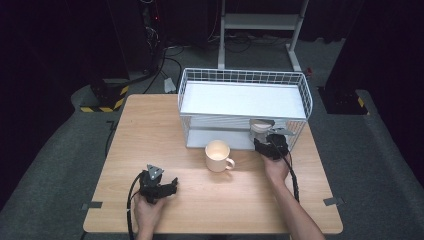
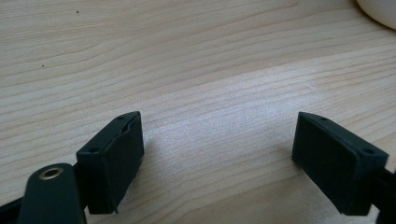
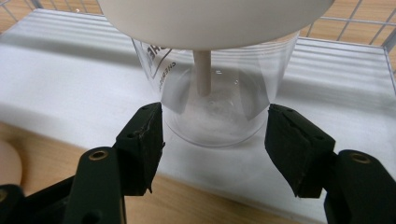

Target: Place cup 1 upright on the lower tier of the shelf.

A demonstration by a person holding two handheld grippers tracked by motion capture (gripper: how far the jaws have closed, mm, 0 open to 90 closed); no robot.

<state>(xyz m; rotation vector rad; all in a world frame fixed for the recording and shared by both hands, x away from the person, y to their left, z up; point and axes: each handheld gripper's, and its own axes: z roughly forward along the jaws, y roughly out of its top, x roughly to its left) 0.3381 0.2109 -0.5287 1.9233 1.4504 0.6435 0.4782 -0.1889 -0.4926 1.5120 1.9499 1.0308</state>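
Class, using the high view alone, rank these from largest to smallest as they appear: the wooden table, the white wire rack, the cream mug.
1. Wooden table, by far the largest.
2. White wire rack, covering much of the table's far half.
3. Cream mug, the smallest, standing in front of the rack.
The gaps are wide, so nearness to the camera does not change the order.

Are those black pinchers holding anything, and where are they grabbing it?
Nothing is held. The right hand-held gripper is open around the base of a clear plastic cup, not touching it. The left hand-held gripper is open over bare table.
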